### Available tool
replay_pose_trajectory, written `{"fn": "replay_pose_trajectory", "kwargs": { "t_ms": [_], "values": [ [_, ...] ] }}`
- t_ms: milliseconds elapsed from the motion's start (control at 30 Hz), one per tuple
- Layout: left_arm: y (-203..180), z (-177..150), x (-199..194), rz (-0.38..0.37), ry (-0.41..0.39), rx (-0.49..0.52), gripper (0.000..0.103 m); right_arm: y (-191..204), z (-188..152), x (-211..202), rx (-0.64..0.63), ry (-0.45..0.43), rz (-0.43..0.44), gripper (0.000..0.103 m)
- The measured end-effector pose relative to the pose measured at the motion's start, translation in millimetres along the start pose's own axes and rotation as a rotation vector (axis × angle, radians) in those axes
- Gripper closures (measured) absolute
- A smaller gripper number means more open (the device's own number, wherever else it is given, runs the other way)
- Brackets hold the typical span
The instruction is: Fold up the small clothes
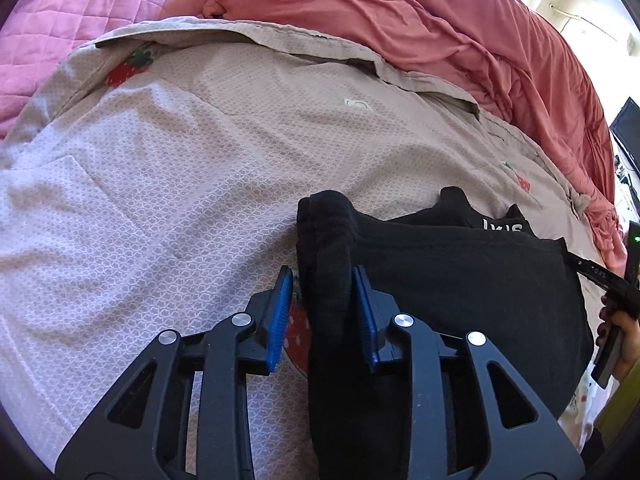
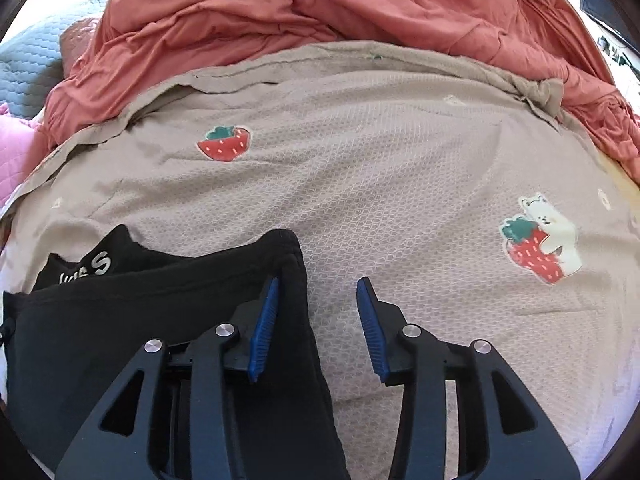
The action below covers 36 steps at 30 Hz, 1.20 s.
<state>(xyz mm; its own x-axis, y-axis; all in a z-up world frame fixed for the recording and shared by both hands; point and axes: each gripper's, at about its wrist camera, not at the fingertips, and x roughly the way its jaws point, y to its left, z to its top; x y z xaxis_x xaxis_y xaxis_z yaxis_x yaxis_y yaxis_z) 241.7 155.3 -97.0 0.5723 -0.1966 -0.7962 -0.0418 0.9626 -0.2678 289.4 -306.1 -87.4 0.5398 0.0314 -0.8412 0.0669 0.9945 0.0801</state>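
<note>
**Black garment lying partly folded on the strawberry bedcover, both grippers slack at its two edges**

The black garment (image 1: 460,280) lies on a beige bedcover (image 1: 200,140) printed with strawberries. We note white lettering (image 2: 86,270) on a layer that shows beyond the garment's upper fold, near its far edge. A rumpled coral duvet (image 2: 320,12) is heaped along the far side of the bedcover, and a pink quilted blanket (image 1: 80,20) occupies the far left corner in the left wrist view.

We find the left gripper (image 1: 326,312) astride a thick rolled edge at the garment's left side. Its blue pads (image 1: 280,312) stand a little apart, with the black fold filling most of the gap; the right-hand pad appears to touch the cloth, while the left-hand one seems just clear of it, though the dark fabric makes the contact hard to judge. We do not read this as a firm pinch.

The right gripper (image 2: 318,328) is spread wider. Its left-hand pad rests against the garment's right edge (image 2: 296,280), and only a strip of that edge lies between the jaws; the rest of the gap shows bare bedcover. The other pad stands free over the cover.

A strawberry-and-bear print (image 2: 540,240) lies to the right of this gripper, well apart from the garment.
</note>
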Motion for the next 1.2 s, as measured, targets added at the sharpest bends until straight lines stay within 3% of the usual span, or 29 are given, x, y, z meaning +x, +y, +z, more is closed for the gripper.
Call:
{"fn": "replay_pose_trajectory", "kwargs": {
  "t_ms": [300, 633, 967, 1200],
  "values": [
    [-5.2, 2.5, -4.4, 0.021, 0.015, 0.014, 0.079, -5.8, -14.5, -27.5, 0.021, -0.046, 0.035, 0.040],
    [-12.3, 11.1, -26.4, 0.000, -0.020, 0.009, 0.074, 7.8, -23.0, -61.5, -0.022, -0.089, 0.088, 0.026],
    [-27.6, 17.8, -56.8, -0.039, -0.063, 0.018, 0.060, 32.1, -36.3, -94.8, -0.086, -0.132, 0.136, 0.024],
    [-42.3, 13.7, -68.7, -0.060, -0.068, 0.057, 0.050, 43.4, -56.8, -98.3, -0.097, -0.099, 0.175, 0.024]
  ]
}}
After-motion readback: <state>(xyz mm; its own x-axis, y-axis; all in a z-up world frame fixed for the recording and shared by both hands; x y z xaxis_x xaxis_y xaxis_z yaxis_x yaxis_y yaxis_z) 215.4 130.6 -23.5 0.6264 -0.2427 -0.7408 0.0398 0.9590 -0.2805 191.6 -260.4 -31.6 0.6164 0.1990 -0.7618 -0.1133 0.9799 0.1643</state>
